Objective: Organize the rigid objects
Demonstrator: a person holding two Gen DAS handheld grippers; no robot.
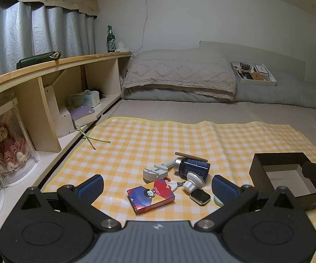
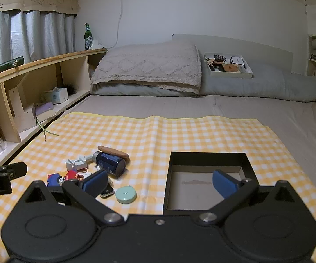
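Clutter lay in a small heap on the checked mat point(image 1: 136, 144) spread over the bed, straight ahead of my left tool point(image 1: 157, 186), whose fingers stood wide apart and held nothing. Nearest it was the card pack point(image 1: 151, 196), lying flat with its long axis slanting across the gap between the fingers. Beyond were the watch point(image 1: 200, 196), the blue jar point(image 1: 192, 167) on its side and the white clamp point(image 1: 155, 171). My right tool point(image 2: 159, 183) was also spread and empty, hanging just short of the black box point(image 2: 208, 160), which sat open with nothing in it, off to the right of the heap. I judged the left tool the nearer one for the pack, and the box the place for it.
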